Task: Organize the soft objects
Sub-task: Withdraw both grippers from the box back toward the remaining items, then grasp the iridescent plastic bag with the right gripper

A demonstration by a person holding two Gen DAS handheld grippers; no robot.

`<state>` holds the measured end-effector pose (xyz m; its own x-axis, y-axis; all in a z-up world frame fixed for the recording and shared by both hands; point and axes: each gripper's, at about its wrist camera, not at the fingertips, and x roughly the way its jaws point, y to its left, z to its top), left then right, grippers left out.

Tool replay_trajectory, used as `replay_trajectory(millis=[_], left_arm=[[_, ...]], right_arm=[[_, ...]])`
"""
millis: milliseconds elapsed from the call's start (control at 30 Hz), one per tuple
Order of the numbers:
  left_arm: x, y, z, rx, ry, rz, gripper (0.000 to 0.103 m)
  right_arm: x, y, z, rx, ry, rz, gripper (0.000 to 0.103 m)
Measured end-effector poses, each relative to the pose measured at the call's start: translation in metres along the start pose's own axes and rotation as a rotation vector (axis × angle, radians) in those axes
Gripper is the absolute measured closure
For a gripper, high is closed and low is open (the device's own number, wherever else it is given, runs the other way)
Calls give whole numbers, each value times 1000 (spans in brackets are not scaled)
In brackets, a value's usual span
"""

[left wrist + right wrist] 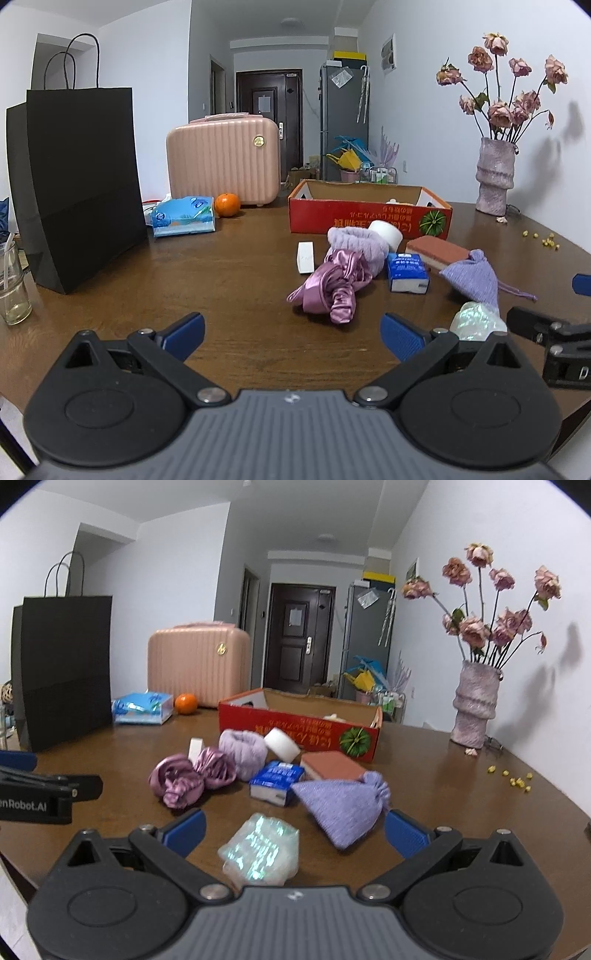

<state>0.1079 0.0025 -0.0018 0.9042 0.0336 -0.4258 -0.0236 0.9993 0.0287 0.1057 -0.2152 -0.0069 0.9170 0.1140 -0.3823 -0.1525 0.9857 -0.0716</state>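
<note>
A pile of soft things lies mid-table before a red cardboard box [369,218] [295,727]: a pink satin scrunchie bundle [332,291] [184,779], a fluffy lilac band [358,243] [243,751], a white foam roll [386,230] [282,744], a blue tissue pack [406,271] [277,781], a red sponge [436,251] [332,766], a knitted purple pouch [472,278] [343,808] and an iridescent plastic packet [476,321] [258,849]. My left gripper [293,338] is open and empty, short of the scrunchies. My right gripper [295,834] is open, its jaws either side of the packet.
A black paper bag [77,184] stands at the left, a glass jar [13,288] beside it. A blue wipes pack [184,216], an orange [227,205] and a pink case [223,158] sit behind. A vase of dried roses [495,177] stands at the right.
</note>
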Motion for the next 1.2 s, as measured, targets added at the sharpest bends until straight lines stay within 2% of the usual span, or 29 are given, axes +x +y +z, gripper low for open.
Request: replay_trajectory(millis=[300, 533, 600, 767, 800, 833, 867, 967, 1200], left_arm=[[7, 3, -6, -8, 20, 5, 0], [14, 11, -8, -27, 33, 22, 0], [15, 15, -9, -33, 34, 25, 0], [14, 21, -10, -44, 33, 31, 0], [15, 22, -10, -46, 33, 32, 0], [15, 23, -10, -48, 32, 33, 0], [15, 23, -10, -49, 30, 35, 0], [14, 27, -10, -55, 23, 36, 0], [22, 35, -8, -71, 31, 43, 0]], right_arm=[[27, 10, -14, -19, 69, 41, 0], [60, 14, -16, -9, 104, 55, 9], [67, 15, -16, -11, 102, 63, 13], [83, 16, -17, -2, 134, 81, 36], [85, 16, -18, -1, 141, 86, 41], [86, 16, -18, 3, 146, 88, 52], [87, 16, -18, 8, 149, 92, 59], [85, 13, -16, 26, 131, 106, 65], [79, 11, -5, 11, 70, 113, 67]])
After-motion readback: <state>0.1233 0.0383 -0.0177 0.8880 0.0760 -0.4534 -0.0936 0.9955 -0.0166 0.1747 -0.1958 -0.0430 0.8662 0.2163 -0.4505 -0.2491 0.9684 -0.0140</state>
